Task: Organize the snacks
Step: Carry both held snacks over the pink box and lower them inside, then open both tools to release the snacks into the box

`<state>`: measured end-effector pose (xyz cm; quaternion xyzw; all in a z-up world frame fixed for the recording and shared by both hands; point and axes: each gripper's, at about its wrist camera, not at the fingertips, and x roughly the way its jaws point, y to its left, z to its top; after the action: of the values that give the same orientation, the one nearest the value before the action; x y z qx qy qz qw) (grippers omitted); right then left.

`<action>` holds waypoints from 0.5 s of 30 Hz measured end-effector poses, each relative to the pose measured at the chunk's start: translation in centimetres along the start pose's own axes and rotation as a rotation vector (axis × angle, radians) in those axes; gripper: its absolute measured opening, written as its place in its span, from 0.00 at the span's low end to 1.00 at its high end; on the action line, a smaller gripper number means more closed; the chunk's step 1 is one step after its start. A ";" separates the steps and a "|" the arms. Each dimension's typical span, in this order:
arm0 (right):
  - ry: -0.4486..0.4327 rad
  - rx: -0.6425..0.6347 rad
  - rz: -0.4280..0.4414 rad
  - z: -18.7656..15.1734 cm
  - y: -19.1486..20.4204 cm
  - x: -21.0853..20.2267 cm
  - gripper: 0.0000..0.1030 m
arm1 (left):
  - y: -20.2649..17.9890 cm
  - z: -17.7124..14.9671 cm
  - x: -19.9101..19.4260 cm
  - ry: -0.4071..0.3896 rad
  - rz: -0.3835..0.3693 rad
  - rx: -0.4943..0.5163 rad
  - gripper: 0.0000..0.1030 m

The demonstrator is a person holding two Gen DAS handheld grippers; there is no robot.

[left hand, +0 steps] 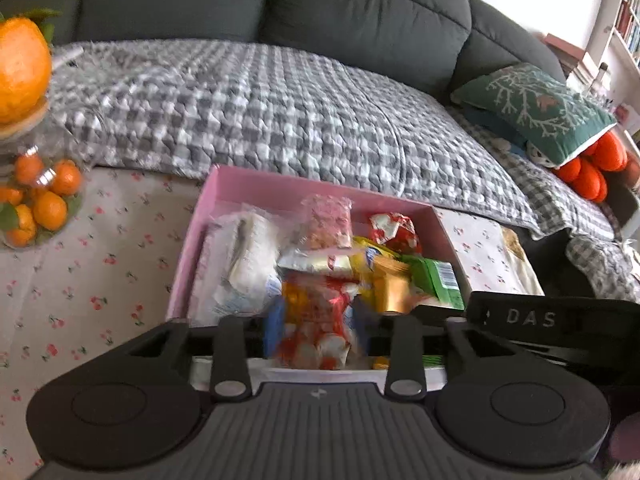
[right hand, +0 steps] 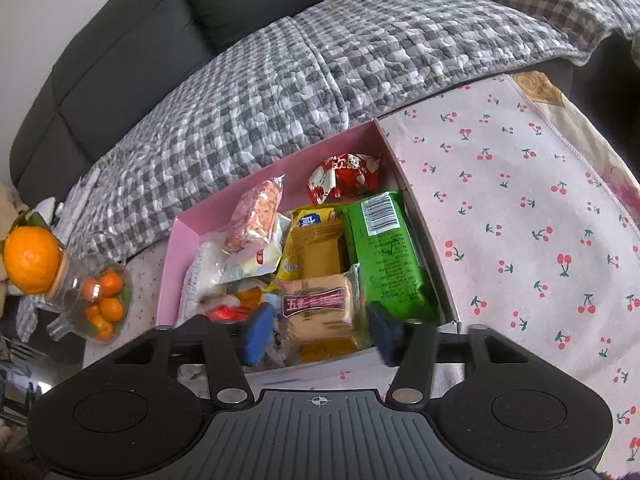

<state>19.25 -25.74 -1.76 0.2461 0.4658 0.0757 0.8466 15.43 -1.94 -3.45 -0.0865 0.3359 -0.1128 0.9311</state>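
Snacks fill the pink box.
Right hand-held gripper straddles a tan cake packet, pads apart; left hand-held gripper apparently loose around a blurred red packet.

**Left fingers over the snack box**

Your left gripper straddles a blurred red-and-white snack packet, its blue-padded fingers apart, at the near end of the pink cardboard box on the cherry-print table; contact is unclear.

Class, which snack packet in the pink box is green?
The long green packet, barcode showing, lying along the box's right wall; its neighbours are yellow, red or pale.
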 end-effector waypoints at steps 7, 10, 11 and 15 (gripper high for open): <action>-0.013 -0.006 -0.004 0.0 -0.2 -0.8 0.70 | 0.5 -0.1 -0.4 -0.010 0.032 0.005 0.58; -0.012 -0.016 -0.001 -0.2 -0.1 -1.2 0.70 | 0.8 -0.1 -1.0 -0.020 0.037 0.005 0.61; -0.010 -0.022 0.000 -0.3 0.0 -1.4 0.70 | 0.8 -0.1 -1.2 -0.023 0.040 0.003 0.62; -0.003 -0.059 -0.011 -0.9 0.5 -2.0 0.71 | 1.0 -0.3 -2.3 -0.025 0.044 -0.002 0.66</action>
<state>17.49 -25.73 -0.44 0.2188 0.4633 0.0842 0.8546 13.70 -0.42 -2.50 -0.0815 0.3259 -0.0908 0.9375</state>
